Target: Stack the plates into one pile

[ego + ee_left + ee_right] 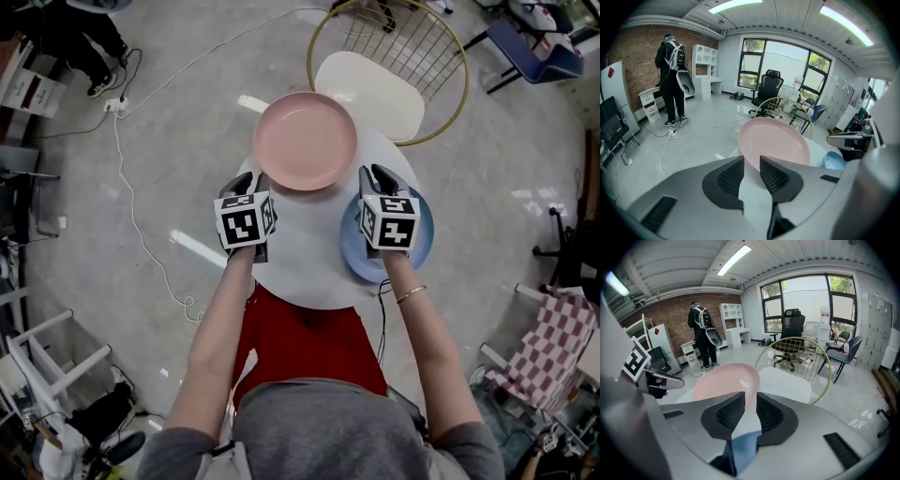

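A pink plate (305, 141) lies on the far part of a small round white table (300, 267). A blue plate (424, 246) rests at the table's right edge, mostly under my right gripper (380, 175). My left gripper (251, 184) hovers over the table just left of the pink plate's near rim. In the left gripper view the jaws of the left gripper (751, 161) stand apart with only the table and the pink plate (776, 140) beyond them. The right gripper (751, 397) is open too, with the blue plate (743, 446) below the gap and the pink plate (722, 380) ahead.
A chair with a white seat (375, 89) and a gold wire back stands right behind the table. A white cable (131, 206) runs over the floor at the left. A person in black (671, 79) stands far off by a brick wall. A chequered chair (553, 347) is at the right.
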Demonstrator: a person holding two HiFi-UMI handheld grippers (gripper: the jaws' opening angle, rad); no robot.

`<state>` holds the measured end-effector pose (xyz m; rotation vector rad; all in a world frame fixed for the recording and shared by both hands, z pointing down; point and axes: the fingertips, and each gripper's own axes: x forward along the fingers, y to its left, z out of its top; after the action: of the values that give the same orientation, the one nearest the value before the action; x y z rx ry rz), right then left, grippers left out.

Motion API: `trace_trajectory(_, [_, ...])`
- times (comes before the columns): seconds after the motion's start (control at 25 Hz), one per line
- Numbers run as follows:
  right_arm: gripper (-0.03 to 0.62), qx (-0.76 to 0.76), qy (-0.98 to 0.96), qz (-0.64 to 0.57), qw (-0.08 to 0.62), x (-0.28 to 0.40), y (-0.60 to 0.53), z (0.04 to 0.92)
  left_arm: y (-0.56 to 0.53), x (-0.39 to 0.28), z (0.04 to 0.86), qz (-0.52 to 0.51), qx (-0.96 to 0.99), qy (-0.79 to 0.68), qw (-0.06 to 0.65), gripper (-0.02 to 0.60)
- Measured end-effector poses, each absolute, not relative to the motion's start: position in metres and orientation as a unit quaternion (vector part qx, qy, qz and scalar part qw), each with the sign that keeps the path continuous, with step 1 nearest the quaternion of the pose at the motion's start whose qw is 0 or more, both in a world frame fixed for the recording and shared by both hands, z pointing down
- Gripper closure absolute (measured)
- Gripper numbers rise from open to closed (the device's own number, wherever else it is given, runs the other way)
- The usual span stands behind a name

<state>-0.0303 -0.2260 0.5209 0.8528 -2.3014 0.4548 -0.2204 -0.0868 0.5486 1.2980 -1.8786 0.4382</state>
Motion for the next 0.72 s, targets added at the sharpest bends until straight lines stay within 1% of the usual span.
trace_trajectory(0.32, [0.503,0.327,-0.862,0.172,0.346,-0.068,-0.243,0.537,-0.107,-0.26,0.561,0.154,0.521,-0.73,0.414,0.468])
trace_trajectory(0.44, [0.503,0.327,-0.857,0.178,0.357,-0.079,-0.251,0.546,-0.118,-0.271,0.568,0.153,0.523,-0.726,0.42,0.457])
trace_trajectory(0.72, [0.502,0.344,-0.838,0.184,0.381,-0.089,-0.269,0.568,-0.139,-0.29,0.583,0.16,0.53,-0.717,0.424,0.454])
